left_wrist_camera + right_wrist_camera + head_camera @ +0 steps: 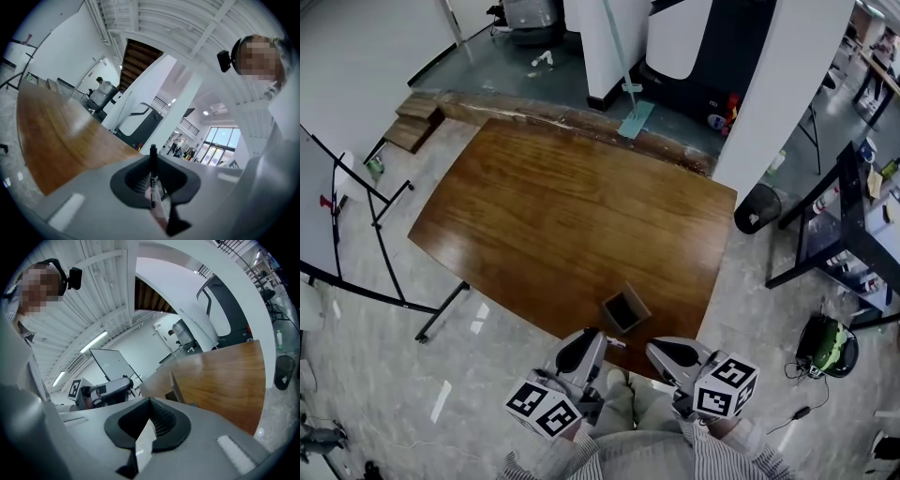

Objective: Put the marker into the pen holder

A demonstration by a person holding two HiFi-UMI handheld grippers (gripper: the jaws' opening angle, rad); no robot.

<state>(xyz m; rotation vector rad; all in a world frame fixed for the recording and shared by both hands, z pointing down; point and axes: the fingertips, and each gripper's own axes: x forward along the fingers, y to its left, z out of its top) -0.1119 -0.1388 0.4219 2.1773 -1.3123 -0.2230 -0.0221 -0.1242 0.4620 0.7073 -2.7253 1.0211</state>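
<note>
Open wooden tabletop beyond pen holder at near edge

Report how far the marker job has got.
Done: the marker is picked up, clamped in the left gripper. In hand: it hovers just short of the pen holder at the near edge of the table. Left: lower it in and release. The right gripper is shut, empty.
</note>
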